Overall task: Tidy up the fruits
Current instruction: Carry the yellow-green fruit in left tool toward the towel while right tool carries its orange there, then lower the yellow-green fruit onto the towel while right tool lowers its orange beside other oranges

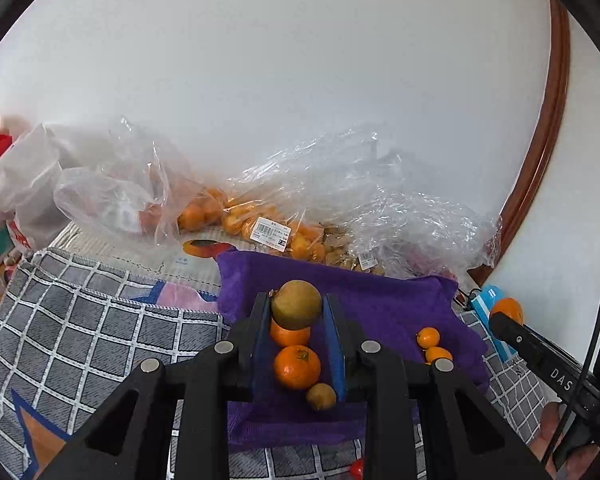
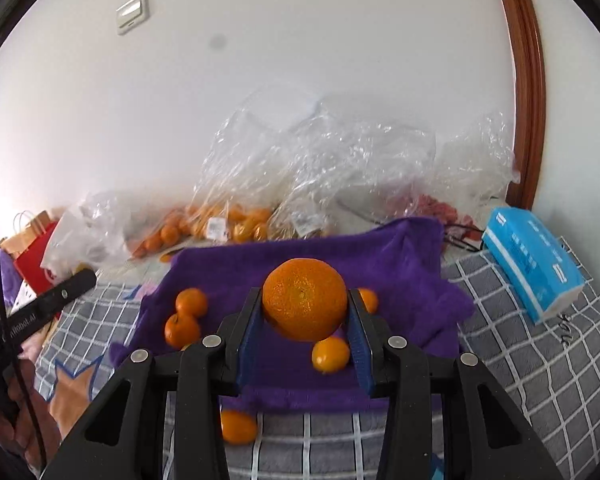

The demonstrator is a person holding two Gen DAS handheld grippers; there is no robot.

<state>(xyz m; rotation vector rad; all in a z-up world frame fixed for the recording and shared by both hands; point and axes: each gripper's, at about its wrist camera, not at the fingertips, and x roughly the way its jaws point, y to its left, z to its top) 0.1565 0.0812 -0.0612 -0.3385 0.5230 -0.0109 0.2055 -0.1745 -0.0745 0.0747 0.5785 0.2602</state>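
Both your grippers are loaded above the purple towel (image 2: 400,264): the left gripper (image 1: 296,312) clamps a brownish-green round fruit (image 1: 296,305) directly over two mandarins (image 1: 297,367), while the right gripper (image 2: 305,312) clamps a large orange (image 2: 305,299) above the towel's middle.

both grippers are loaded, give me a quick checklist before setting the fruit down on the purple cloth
1. Left gripper shut on the brown-green fruit: ok.
2. Right gripper shut on the big orange: ok.
3. Free space on the purple cloth for the orange: ok, its far half is bare.
4. Spot under the left gripper free: not ok, small oranges lie below.
5. One orange is off the cloth: not ok.
6. Height above cloth: cannot tell.
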